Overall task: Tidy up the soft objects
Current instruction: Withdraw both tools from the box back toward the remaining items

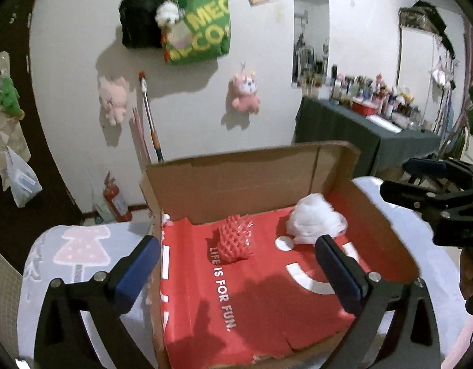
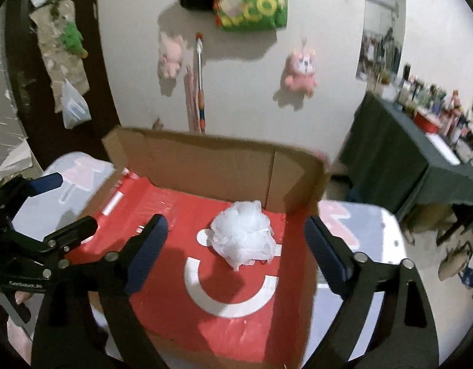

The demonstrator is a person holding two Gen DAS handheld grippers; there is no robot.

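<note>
Nearest, the left gripper (image 1: 236,264) and the right gripper (image 2: 236,243) both stand wide open with nothing in them, apparently so the soft things stay put in the open cardboard box with a red printed floor (image 1: 390,224). There the red foam-net sleeve (image 1: 236,240) lies near the middle and the white fluffy mesh puff (image 2: 242,235) toward the far right corner. The floor reads "LIFE IS FOR FUN." On the far wall a green tote bag (image 1: 202,27) shows only partial yellow letters.
</note>
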